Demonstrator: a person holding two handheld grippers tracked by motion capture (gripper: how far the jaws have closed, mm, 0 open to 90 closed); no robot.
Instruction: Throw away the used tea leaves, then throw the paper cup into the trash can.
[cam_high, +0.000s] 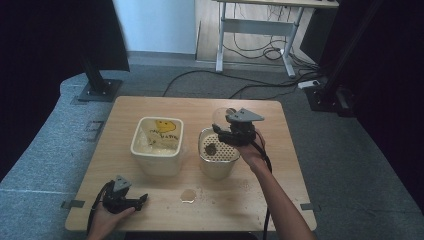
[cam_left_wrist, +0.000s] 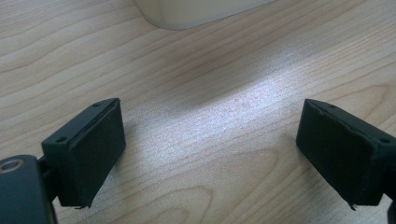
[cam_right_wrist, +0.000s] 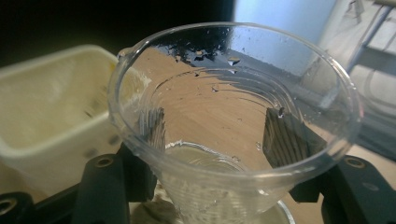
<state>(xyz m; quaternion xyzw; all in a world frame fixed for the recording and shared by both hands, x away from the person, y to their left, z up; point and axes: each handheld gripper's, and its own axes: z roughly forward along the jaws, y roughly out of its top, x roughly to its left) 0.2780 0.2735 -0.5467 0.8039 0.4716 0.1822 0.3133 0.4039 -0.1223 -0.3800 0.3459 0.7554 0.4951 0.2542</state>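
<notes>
My right gripper (cam_high: 226, 129) is shut on a clear plastic cup (cam_high: 219, 116), held over a round cream pot (cam_high: 218, 165) fitted with a perforated strainer insert. A dark clump (cam_high: 210, 148) lies in the strainer. In the right gripper view the cup (cam_right_wrist: 224, 60) is wet with droplets and tilted toward the camera, and the black pads (cam_right_wrist: 284, 140) press its sides. My left gripper (cam_high: 141, 200) rests low at the table's front left. Its jaws stand wide open over bare wood in the left gripper view (cam_left_wrist: 210, 126).
A square cream tub (cam_high: 156, 159) with a yellow face inside stands left of the round pot. A small wet patch (cam_high: 189, 195) with crumbs lies on the wooden table (cam_high: 150, 107) in front of the pots. Stands, cables and a desk frame are on the floor beyond.
</notes>
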